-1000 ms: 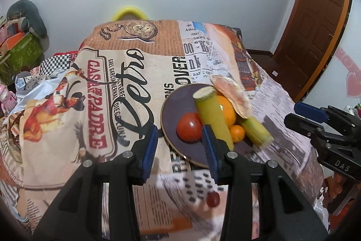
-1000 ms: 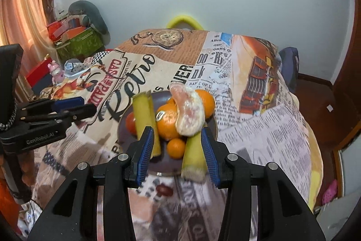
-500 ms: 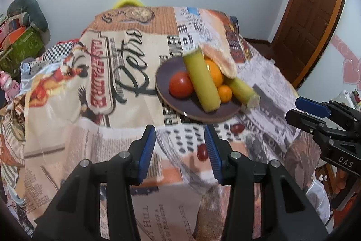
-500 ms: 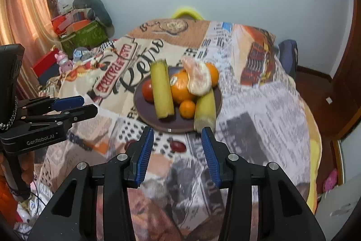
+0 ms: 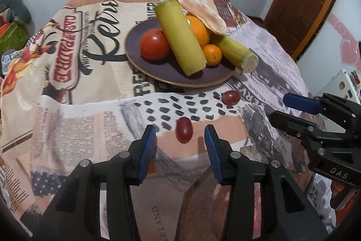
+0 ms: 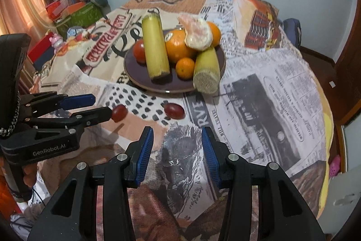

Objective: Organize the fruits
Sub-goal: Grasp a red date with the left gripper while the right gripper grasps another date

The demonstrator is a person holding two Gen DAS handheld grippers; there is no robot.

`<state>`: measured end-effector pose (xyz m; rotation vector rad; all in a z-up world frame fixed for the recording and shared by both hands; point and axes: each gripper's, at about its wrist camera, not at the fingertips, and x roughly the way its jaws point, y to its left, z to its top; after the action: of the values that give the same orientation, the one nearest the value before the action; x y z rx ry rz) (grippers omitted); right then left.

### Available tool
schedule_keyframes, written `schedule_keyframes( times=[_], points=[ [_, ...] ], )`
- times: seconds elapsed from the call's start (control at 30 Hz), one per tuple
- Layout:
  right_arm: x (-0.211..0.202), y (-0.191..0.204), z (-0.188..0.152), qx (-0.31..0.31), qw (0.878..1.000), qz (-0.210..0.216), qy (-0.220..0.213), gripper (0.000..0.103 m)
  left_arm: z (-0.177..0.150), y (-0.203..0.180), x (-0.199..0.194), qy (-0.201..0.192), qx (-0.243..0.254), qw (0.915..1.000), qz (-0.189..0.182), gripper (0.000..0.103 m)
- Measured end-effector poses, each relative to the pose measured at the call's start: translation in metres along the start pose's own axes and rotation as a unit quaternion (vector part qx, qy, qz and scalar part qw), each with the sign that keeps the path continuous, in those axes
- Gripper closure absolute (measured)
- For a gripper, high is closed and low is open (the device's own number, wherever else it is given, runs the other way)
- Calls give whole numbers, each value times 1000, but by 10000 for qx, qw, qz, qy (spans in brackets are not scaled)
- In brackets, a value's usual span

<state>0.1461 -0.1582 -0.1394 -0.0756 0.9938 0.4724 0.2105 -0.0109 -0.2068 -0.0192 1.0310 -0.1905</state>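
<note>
Left gripper (image 5: 180, 136): jaws wide apart, empty, a grape (image 5: 184, 129) between its tips. Right gripper (image 6: 177, 141): wide apart, empty. Second grape (image 6: 173, 111) near the plate (image 6: 144, 80).

You have two red grapes (image 5: 184, 129) (image 5: 230, 97) lying loose on the cloth, just before the purple plate (image 5: 165, 73), which carries a tomato (image 5: 154, 44), oranges (image 5: 198, 32) and two cane pieces (image 5: 180, 37)

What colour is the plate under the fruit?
Dark purple plate with a pale tan rim edge; clearest in the left wrist view.
</note>
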Motion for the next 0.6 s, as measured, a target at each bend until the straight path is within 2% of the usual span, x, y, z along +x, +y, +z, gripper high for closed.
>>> schedule_keyframes(
  times=[0.13, 0.2, 0.27, 0.37, 0.6],
  points=[
    [11, -4, -2, 60, 9998, 100, 131, 62, 0, 0, 12, 64, 12, 10000, -36, 59],
    [17, -5, -2, 69, 9997, 136, 171, 62, 1, 2, 15, 73, -22, 9999, -74, 64],
    [22, -5, -1, 60, 9997, 151, 193, 62, 1, 4, 20, 120, -21, 9999, -116, 78],
    [27, -6, 1, 61, 9995, 202, 217, 62, -1, 5, 23, 92, 31, 9999, -120, 85],
    [43, -7, 10, 82, 9993, 237, 266, 62, -1, 6, 15, -64, 79, 9998, -153, 87]
  ],
)
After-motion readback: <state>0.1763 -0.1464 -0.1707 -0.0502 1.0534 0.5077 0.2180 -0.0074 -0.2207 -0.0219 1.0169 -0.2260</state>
